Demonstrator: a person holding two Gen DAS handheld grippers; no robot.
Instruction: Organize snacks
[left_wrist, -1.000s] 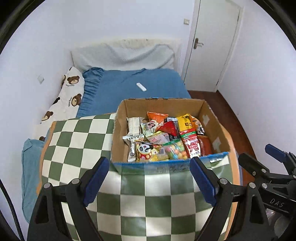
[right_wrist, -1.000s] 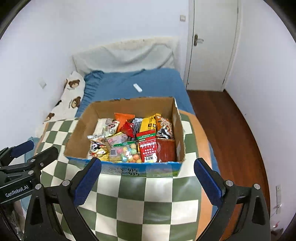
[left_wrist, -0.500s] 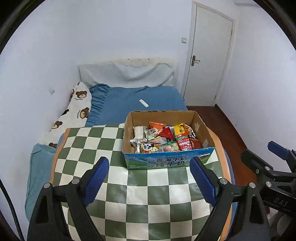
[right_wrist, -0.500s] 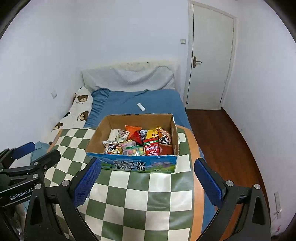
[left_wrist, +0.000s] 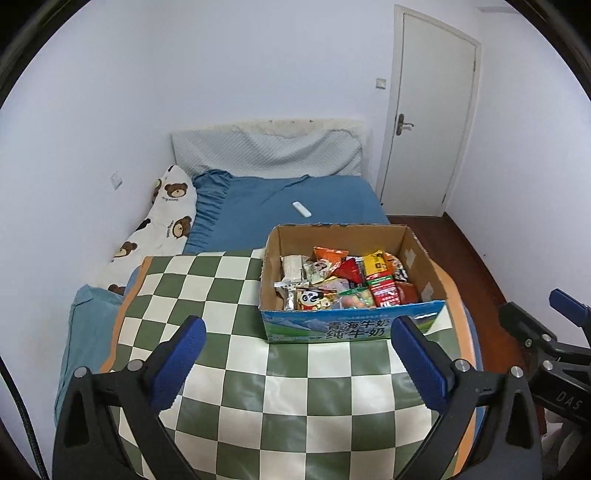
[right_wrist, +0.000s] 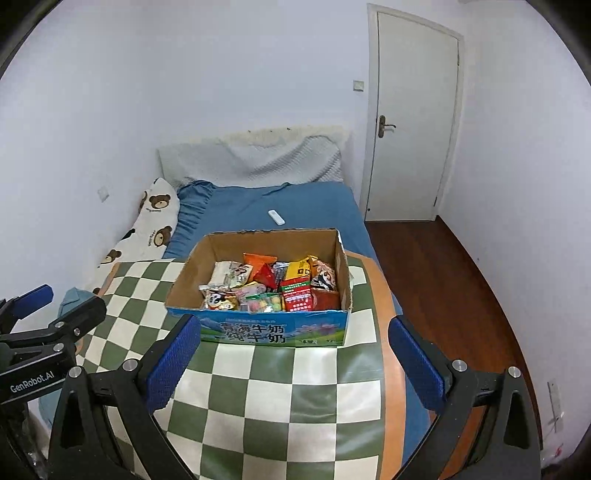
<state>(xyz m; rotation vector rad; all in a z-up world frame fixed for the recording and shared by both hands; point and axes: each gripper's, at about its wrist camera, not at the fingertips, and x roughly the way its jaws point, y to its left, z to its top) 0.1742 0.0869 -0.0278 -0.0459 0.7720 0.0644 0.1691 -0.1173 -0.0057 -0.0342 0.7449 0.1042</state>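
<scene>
Cardboard milk carton box (left_wrist: 351, 280), blue-printed on its near face, sits open-topped on the far right part of the green-and-cream checkered tablecloth (left_wrist: 229, 369). Packed inside: snack packets (left_wrist: 343, 282), among them a panda-printed pack (left_wrist: 310, 298) at the near left, a red-and-green pack (right_wrist: 295, 294), and a yellow pack (right_wrist: 298, 269). My left gripper (left_wrist: 295, 363) hangs above the cloth, near side of the box, its 2 blue-padded fingers spread wide with nothing between them. My right gripper (right_wrist: 293, 363) hangs likewise, fingers apart, holding nothing. Beyond the table: a blue bed (left_wrist: 295, 206) bearing a white remote (left_wrist: 301, 209), a bear-print pillow (left_wrist: 162, 218), and a white door (right_wrist: 410, 122).
</scene>
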